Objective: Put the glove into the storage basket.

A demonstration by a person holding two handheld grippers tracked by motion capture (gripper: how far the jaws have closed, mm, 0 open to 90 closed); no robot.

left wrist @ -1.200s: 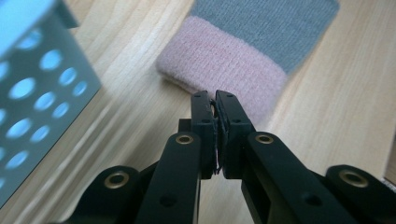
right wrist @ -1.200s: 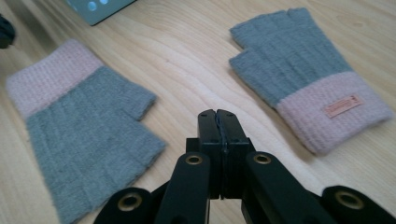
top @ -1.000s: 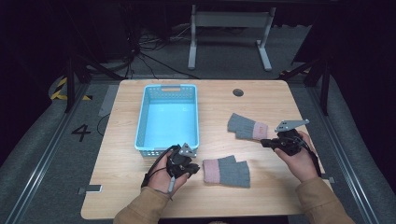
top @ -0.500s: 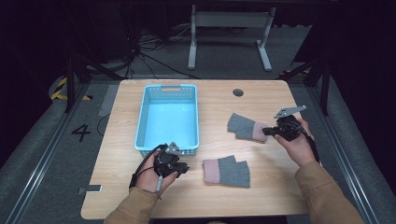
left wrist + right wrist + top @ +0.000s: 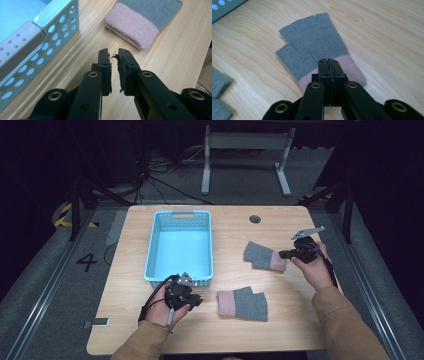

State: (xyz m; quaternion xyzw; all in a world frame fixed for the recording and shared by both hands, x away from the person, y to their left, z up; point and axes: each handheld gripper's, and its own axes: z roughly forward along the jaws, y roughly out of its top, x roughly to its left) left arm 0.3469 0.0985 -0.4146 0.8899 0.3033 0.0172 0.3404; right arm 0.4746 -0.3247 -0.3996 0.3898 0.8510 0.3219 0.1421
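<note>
Two grey fingerless gloves with pink cuffs lie flat on the wooden table (image 5: 235, 227). The far glove (image 5: 264, 256) (image 5: 312, 47) lies right of centre. My right gripper (image 5: 284, 254) (image 5: 328, 61) hovers over its pink cuff, jaws pressed together with nothing between them. The near glove (image 5: 242, 303) (image 5: 132, 27) lies toward the front, cuff pointing left. My left gripper (image 5: 196, 300) (image 5: 114, 53) sits just left of that cuff and apart from it. Its jaws are open by a narrow gap and hold nothing.
A light blue perforated basket (image 5: 206, 245) (image 5: 37, 37) stands at the left centre, its front corner just beside my left gripper. A round cable hole (image 5: 255, 219) is in the tabletop at the back. Bare wood lies between the two gloves.
My right gripper has moved away from me, up to the far glove's cuff. My left hand has shifted a little left, away from the near glove.
</note>
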